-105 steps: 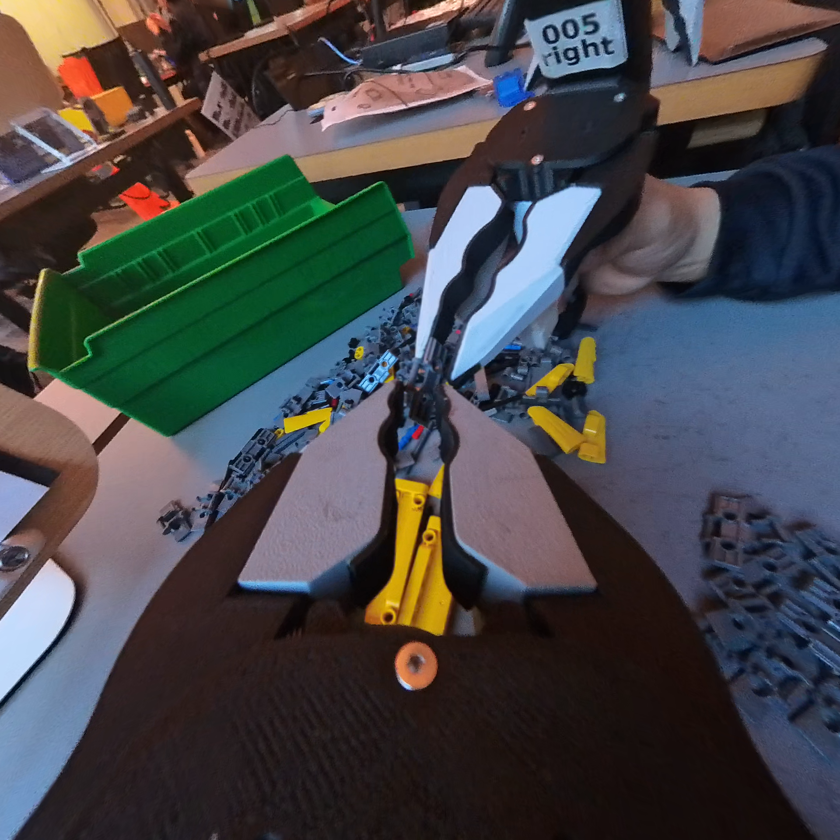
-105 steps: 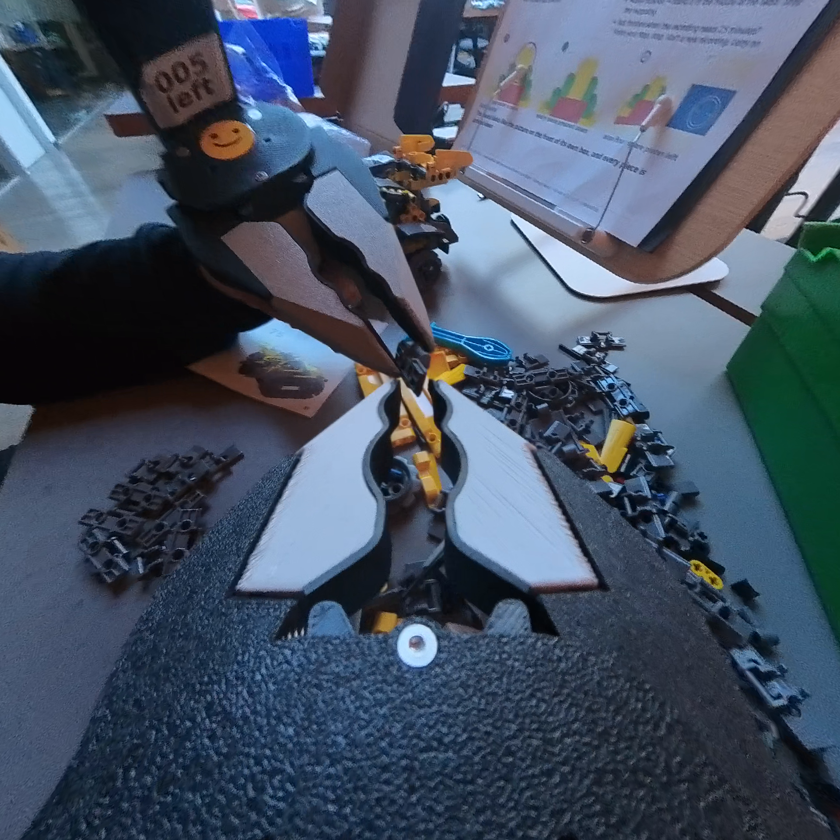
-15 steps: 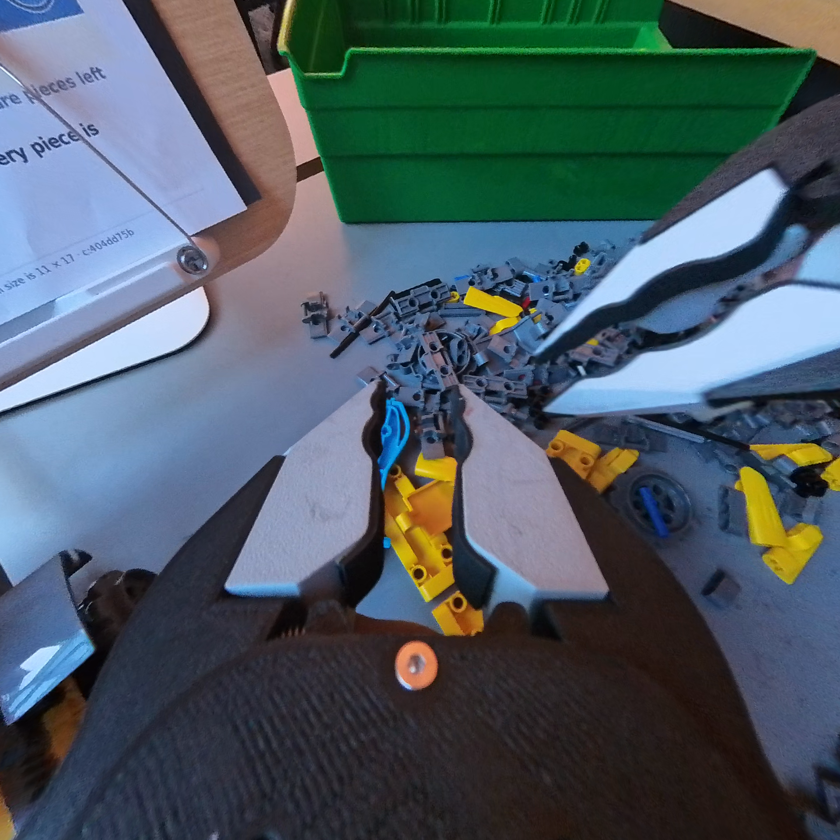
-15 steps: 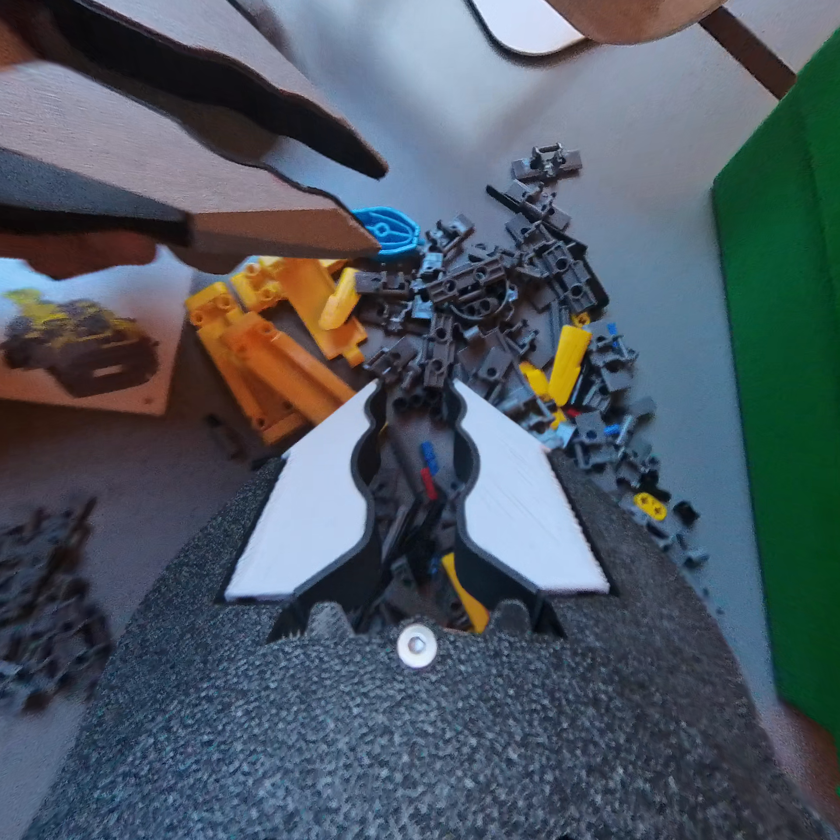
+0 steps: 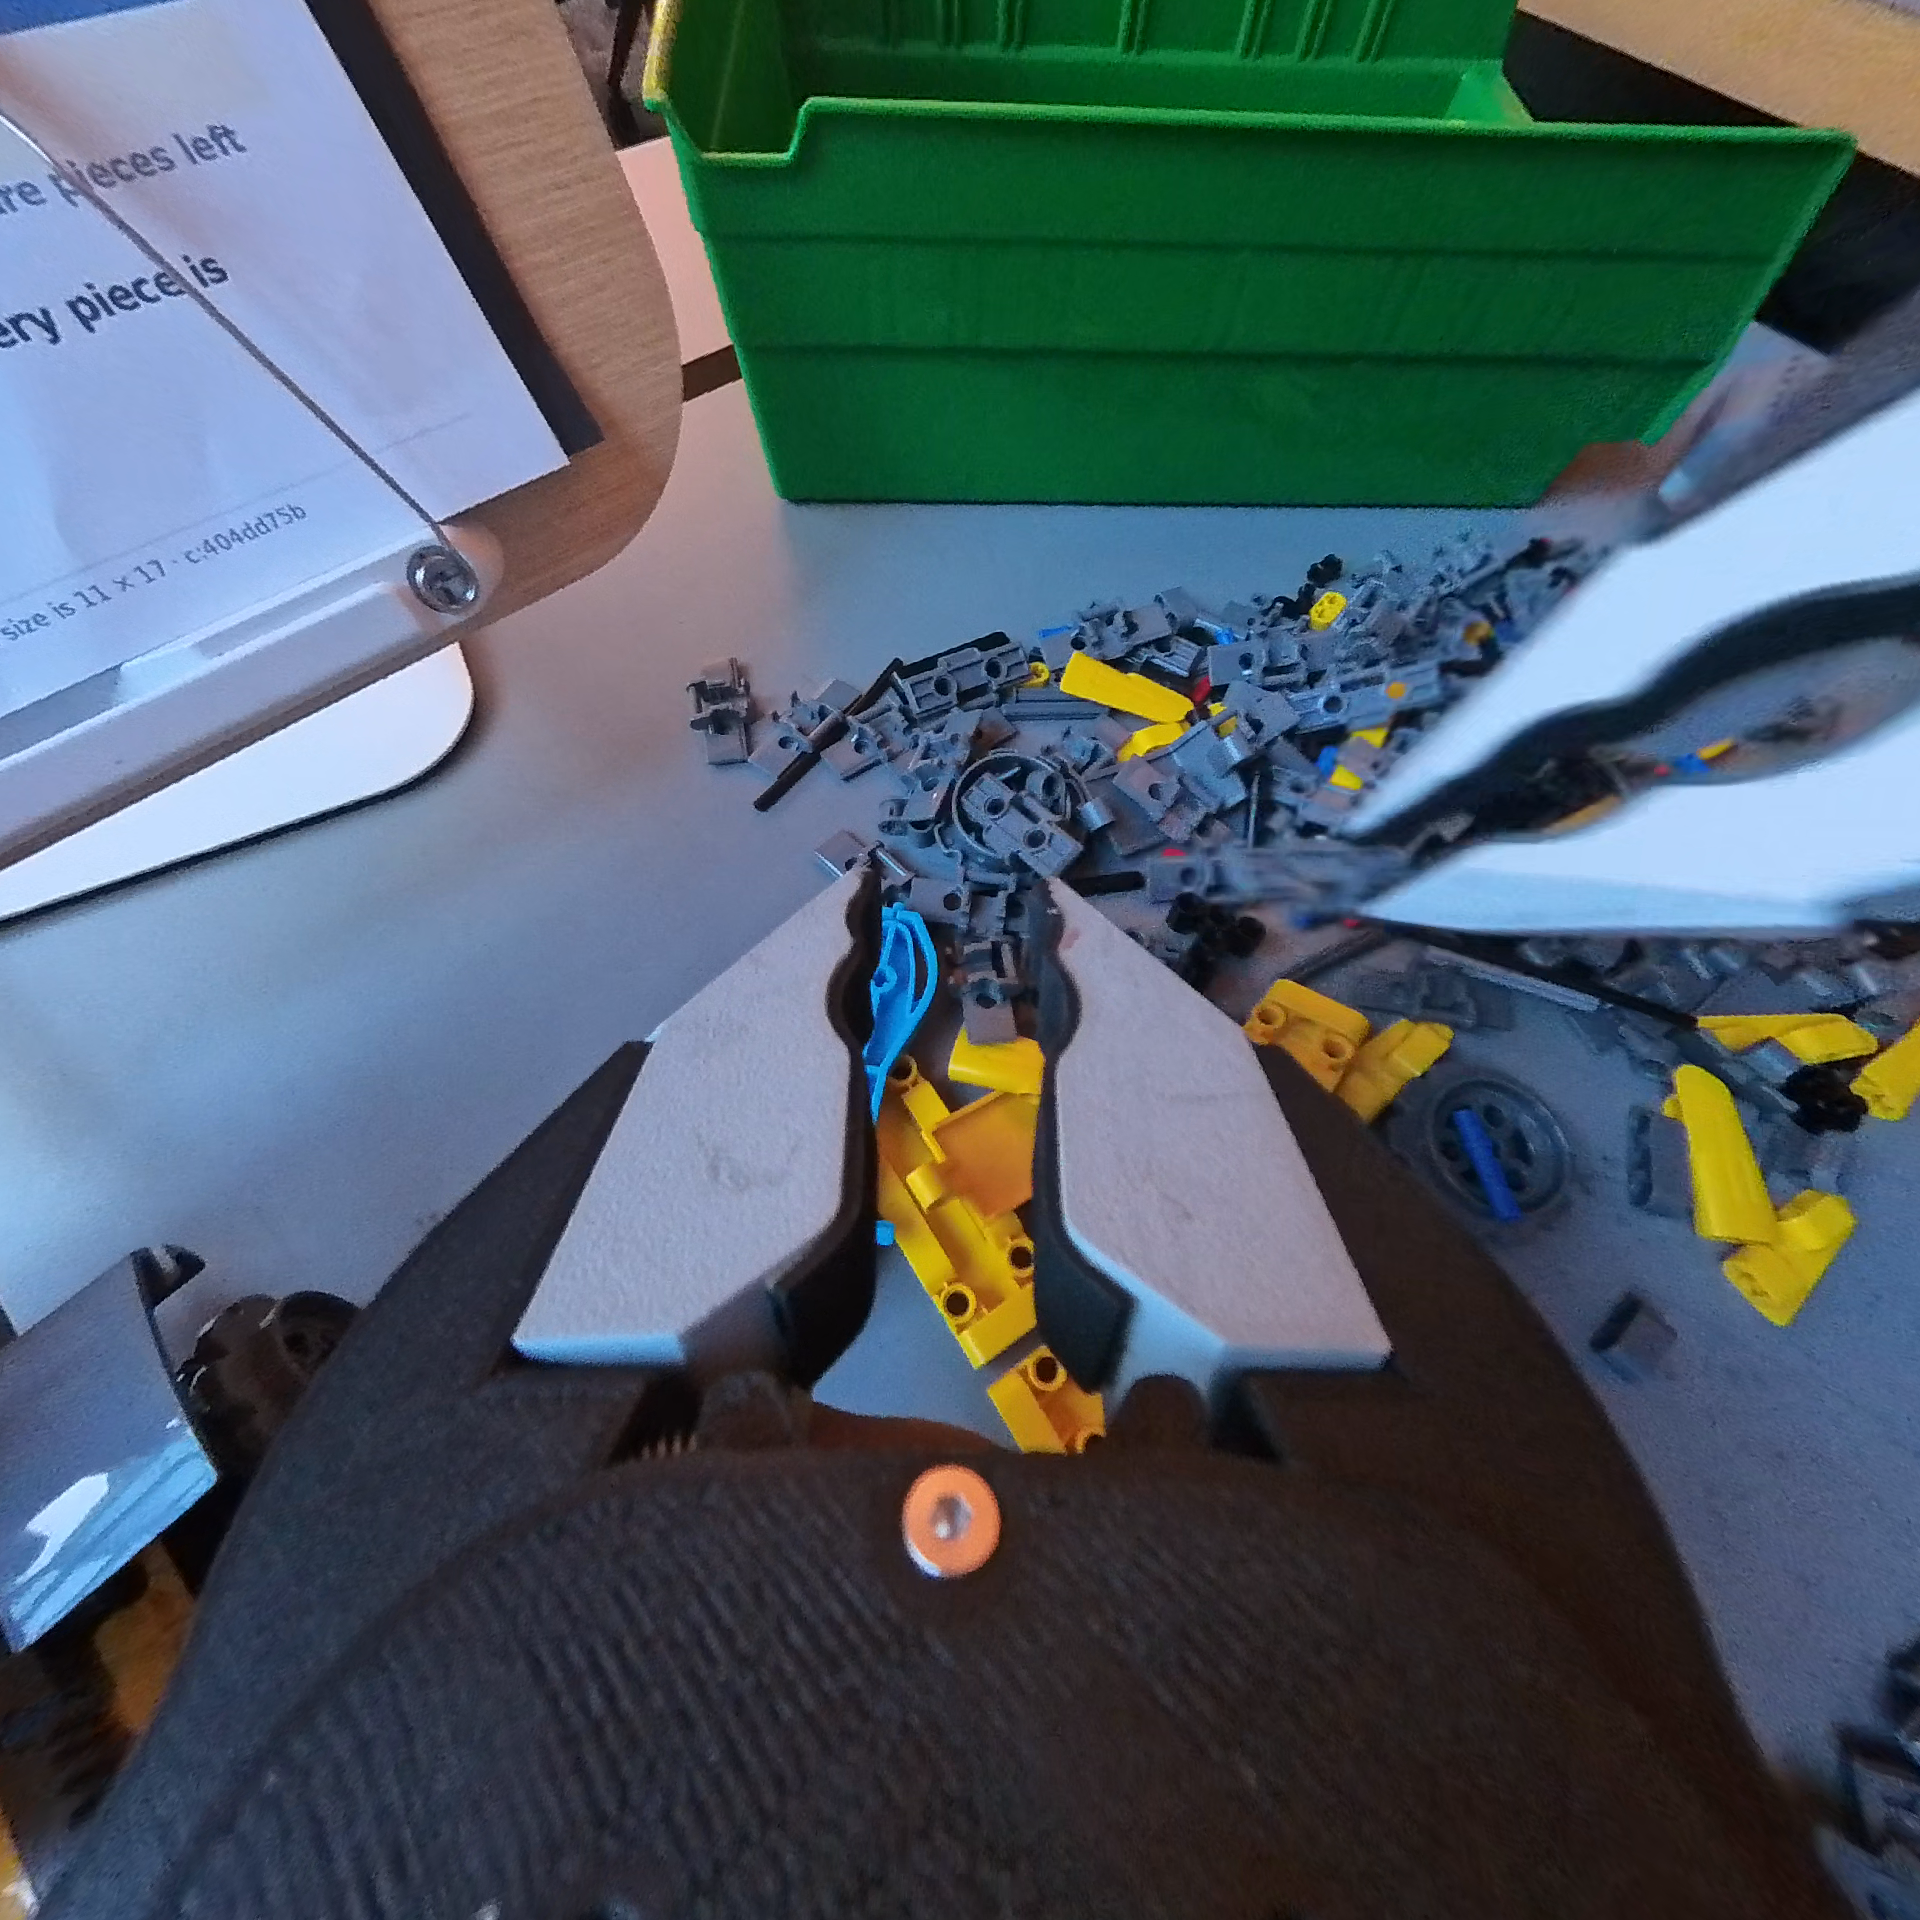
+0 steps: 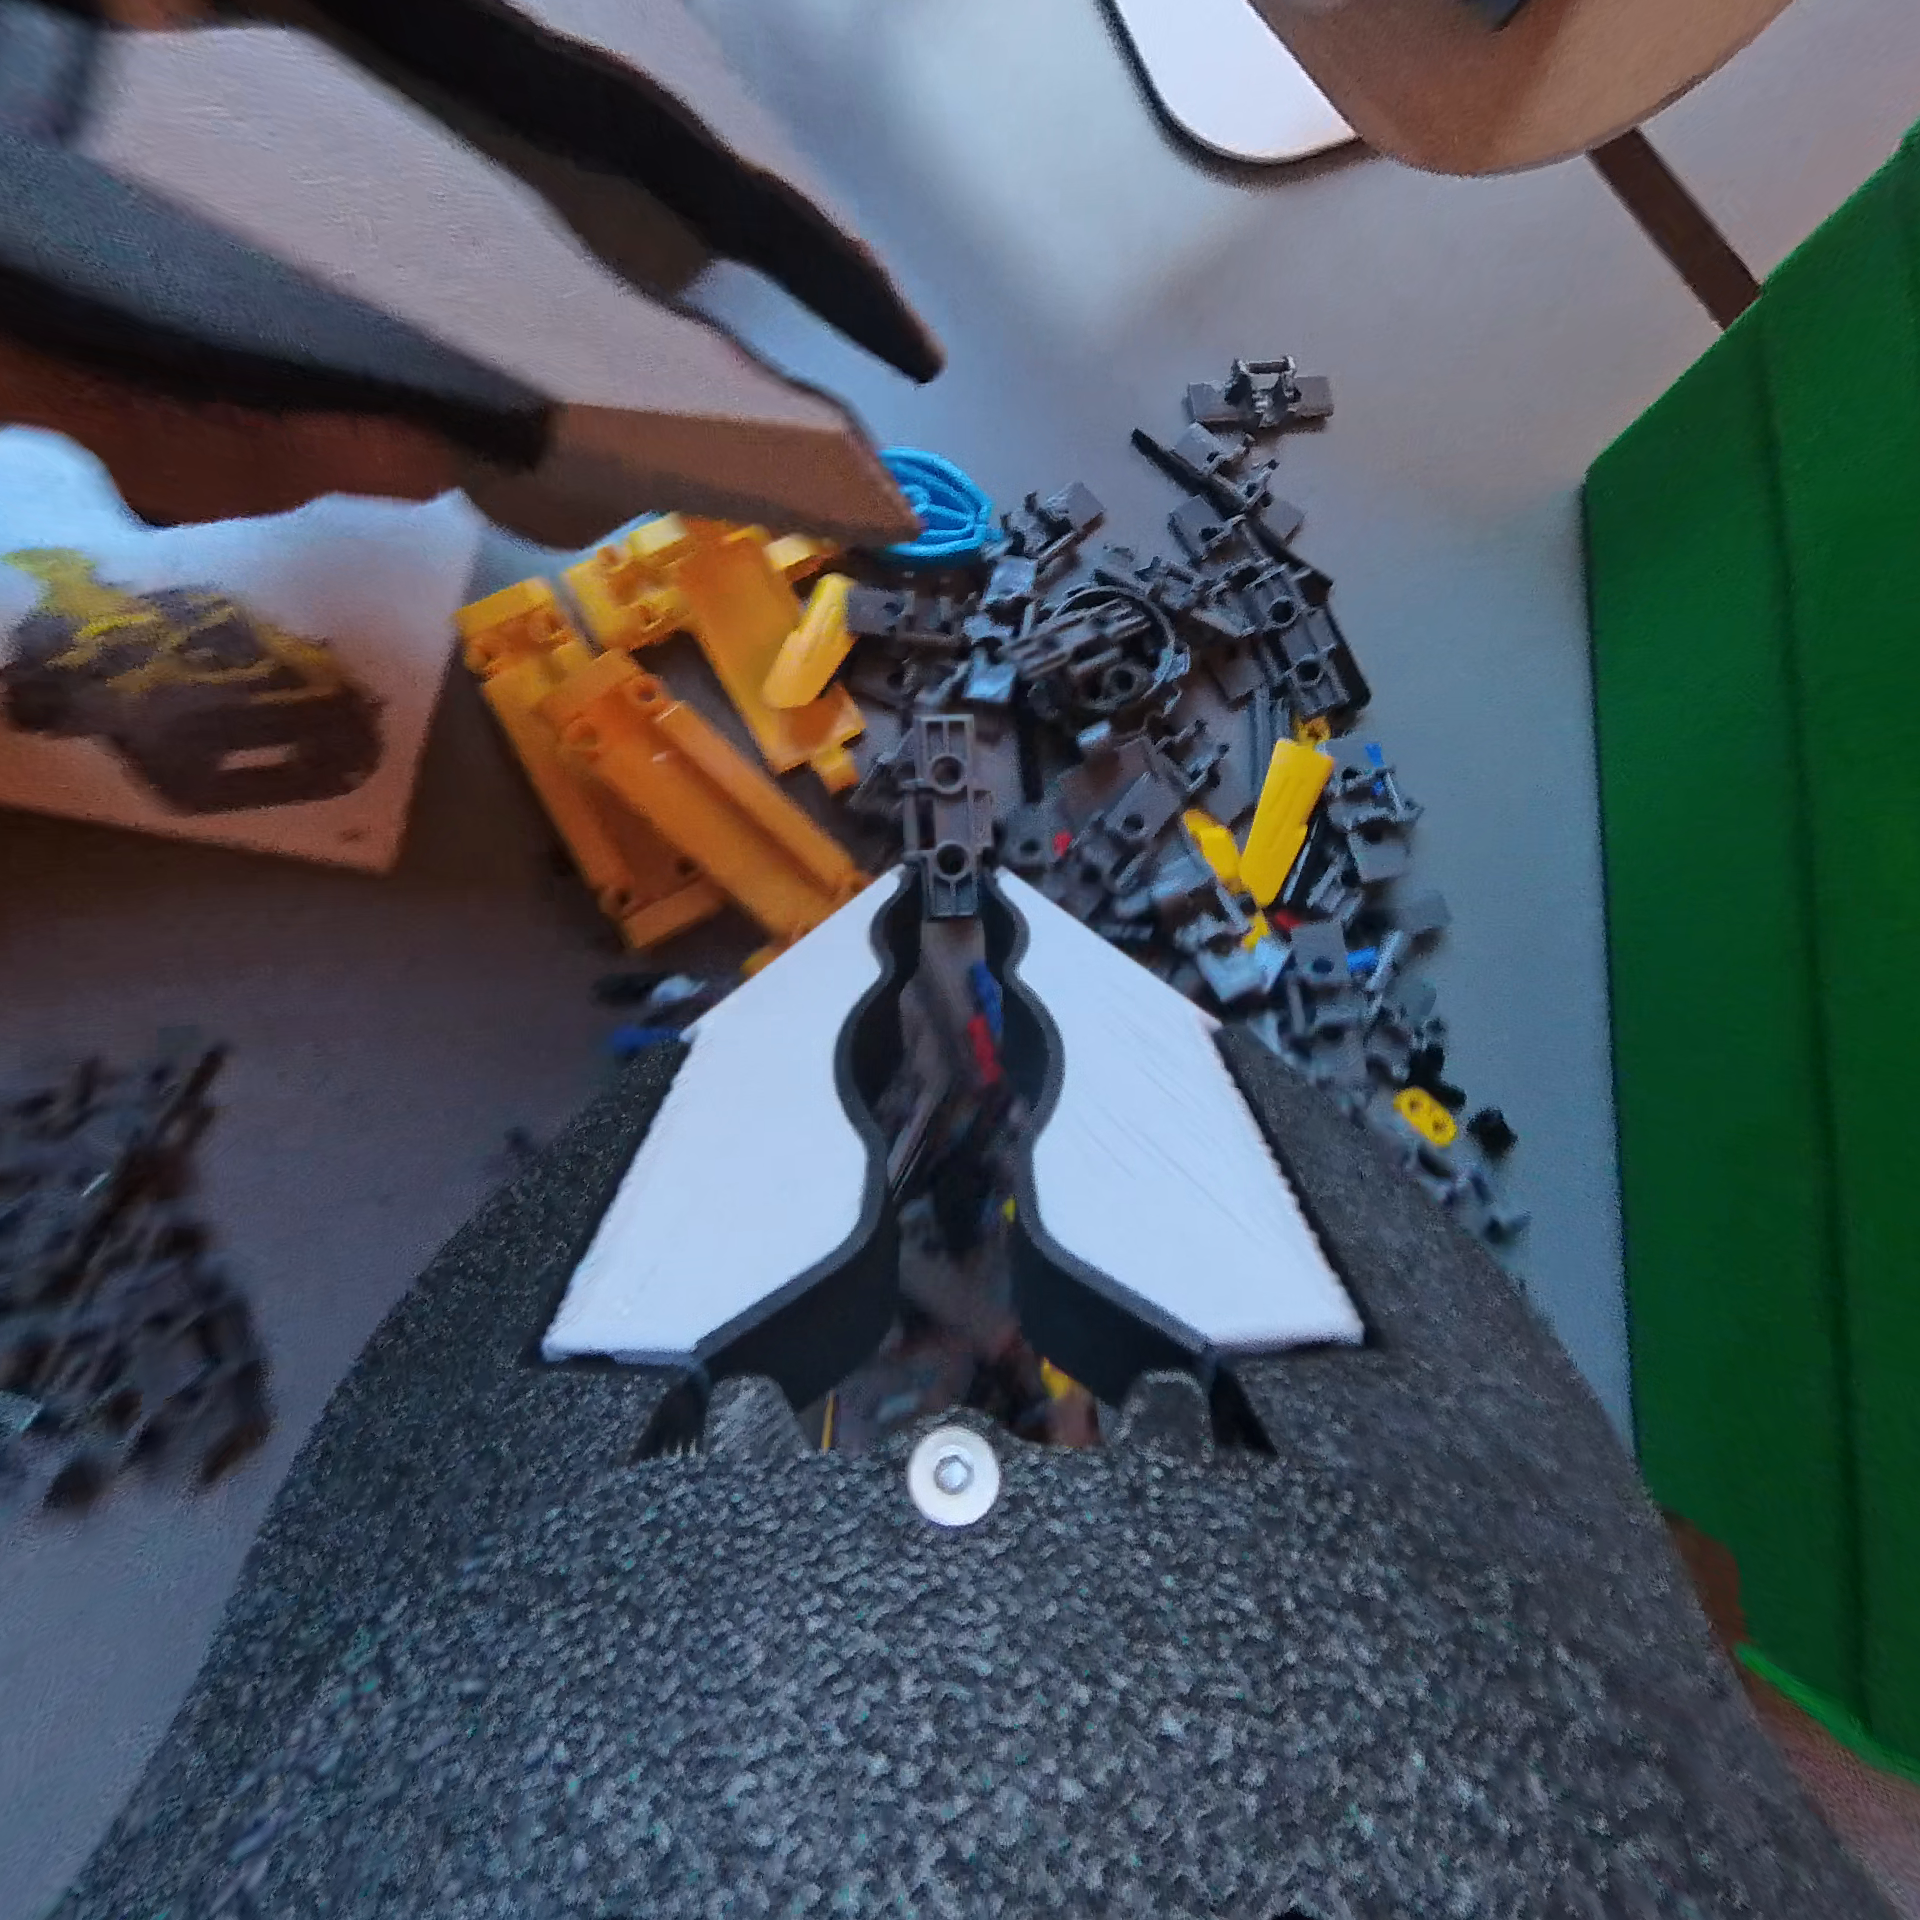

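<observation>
A dark grey beam point(image 6: 948, 821) is pinched at one end by the right tool point(image 6: 948, 883), its long axis pointing away over the brick pile point(image 6: 1174, 748). The left tool point(image 5: 951, 894) is held slightly spread beside a blue piece point(image 5: 896, 987) on the desk point(image 5: 364, 987).

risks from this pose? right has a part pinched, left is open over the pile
1. The right gripper holds the grey beam only by its end, so it may pivot or slip out.
2. Both grippers work the same pile close together; the left gripper could clip the other's fingers.
3. The blue piece lies against a left finger and may get dragged.
</observation>
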The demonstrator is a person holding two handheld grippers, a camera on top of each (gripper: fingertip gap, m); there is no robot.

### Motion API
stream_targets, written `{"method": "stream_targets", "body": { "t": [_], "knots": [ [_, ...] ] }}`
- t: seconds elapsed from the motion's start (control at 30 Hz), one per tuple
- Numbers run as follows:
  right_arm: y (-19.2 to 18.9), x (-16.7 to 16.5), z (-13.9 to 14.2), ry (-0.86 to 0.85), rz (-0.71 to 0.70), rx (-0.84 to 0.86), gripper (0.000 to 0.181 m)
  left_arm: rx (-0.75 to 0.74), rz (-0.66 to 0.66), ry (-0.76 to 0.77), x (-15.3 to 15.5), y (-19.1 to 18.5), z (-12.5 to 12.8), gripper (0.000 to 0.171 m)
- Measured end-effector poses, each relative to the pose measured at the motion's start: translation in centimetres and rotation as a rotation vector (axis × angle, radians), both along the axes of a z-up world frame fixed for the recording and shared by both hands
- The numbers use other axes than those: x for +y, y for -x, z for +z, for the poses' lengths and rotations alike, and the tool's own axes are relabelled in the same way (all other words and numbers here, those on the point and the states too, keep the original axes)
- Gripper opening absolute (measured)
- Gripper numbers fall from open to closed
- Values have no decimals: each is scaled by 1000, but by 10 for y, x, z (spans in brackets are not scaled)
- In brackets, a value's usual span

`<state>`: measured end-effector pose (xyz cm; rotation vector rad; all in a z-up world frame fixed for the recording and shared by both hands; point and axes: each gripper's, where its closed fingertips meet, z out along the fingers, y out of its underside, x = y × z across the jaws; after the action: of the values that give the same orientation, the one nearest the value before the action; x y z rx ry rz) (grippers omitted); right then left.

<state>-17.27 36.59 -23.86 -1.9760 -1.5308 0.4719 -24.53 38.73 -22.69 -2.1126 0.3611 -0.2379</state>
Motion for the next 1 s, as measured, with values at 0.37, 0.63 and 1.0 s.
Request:
{"method": "stream_targets", "body": {
  "t": [0.37, 0.63, 1.0],
  "knots": [
    [-135, -106, -2, 141, 104, -140, 11, 66, -35, 17, -2, -9, -10, 25],
    [-156, -130, -28, 200, 114, -185, 16, 87, -36, 0, -2, -9, -8, 25],
    [-98, -57, 6, 67, -62, 8, 19, 100, -38, 7, -2, -9, -10, 25]
  ]
}}
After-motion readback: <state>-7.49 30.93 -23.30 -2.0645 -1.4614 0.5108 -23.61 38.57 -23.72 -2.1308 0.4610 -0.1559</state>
